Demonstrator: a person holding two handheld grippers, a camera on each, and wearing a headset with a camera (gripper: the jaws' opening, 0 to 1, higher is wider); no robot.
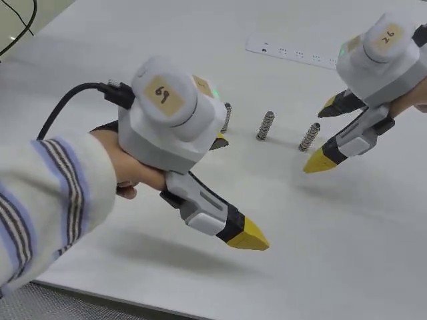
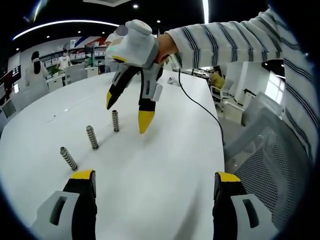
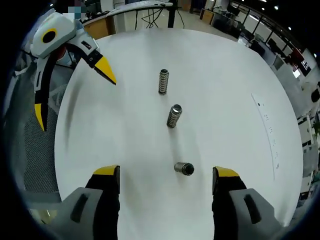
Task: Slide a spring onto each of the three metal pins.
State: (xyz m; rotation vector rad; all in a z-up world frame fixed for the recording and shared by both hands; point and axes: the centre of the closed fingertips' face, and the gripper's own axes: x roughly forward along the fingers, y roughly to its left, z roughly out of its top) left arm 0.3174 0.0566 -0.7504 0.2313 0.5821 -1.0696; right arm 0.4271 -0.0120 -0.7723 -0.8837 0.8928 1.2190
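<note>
**A:** What is the surface like?

**B:** A broad white worktop (image 1: 200, 40), smooth and matte, with a rounded edge. A white power strip (image 1: 290, 52) lies flat near its far side.

**A:** And the room around it?

**B:** An open office. There are bright ceiling lights (image 2: 205, 10) overhead and desks further back. A grey mesh chair (image 2: 272, 160) stands just past the worktop's edge.

**A:** Where are the springs?

**B:** Three stand upright in a short row near the middle of the worktop, each apart from the next. They are the left spring (image 1: 227, 117), the middle spring (image 1: 265, 125) and the right spring (image 1: 309, 136). In the right gripper view, a round metal pin end (image 3: 176, 107) shows at the top of the middle one.

**A:** How are the claws?

**B:** The left claw (image 2: 155, 176) is held by a hand (image 1: 123, 170) in a striped sleeve. It hovers over the worktop on the person's side of the row. Its yellow-tipped jaws are wide apart, with bare worktop between them. A black cable (image 1: 63, 110) runs from its back. The right claw (image 1: 319, 139) hangs near the right spring with its tips pointing down. Its jaws are also spread, close to that spring but not touching it.
</note>
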